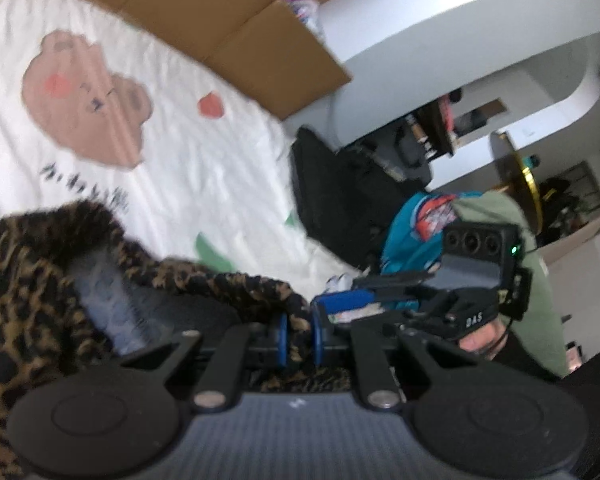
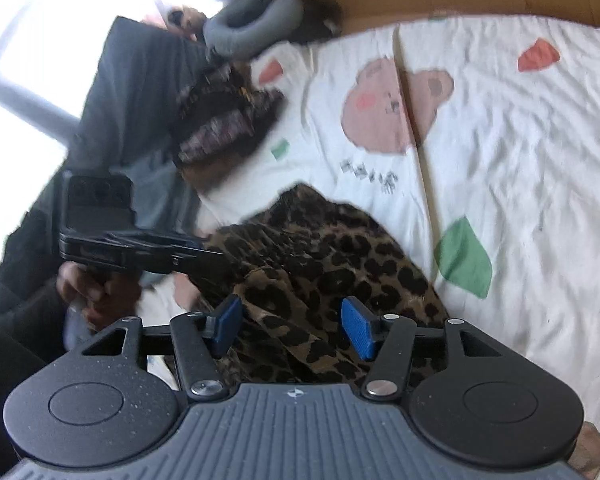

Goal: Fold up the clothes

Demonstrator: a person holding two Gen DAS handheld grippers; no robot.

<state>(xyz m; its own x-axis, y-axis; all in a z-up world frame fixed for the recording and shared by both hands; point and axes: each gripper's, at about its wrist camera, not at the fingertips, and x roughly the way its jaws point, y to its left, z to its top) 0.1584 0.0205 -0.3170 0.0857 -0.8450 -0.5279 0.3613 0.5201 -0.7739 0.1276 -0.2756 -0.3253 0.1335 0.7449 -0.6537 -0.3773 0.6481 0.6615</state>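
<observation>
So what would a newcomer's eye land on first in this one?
The leopard-print garment, bunched low on the white bear-print sheet. The left gripper is pinched shut on its edge, while the right gripper stands open with the fabric between its blue pads. A cardboard sheet borders the bedding's far side.

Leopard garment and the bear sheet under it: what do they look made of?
Leopard garment: looks like thin, matte woven fabric, since it drapes and bunches limply; fibre unclear. Bear sheet: likely printed cotton-type cloth, matte with fine creases.
</observation>
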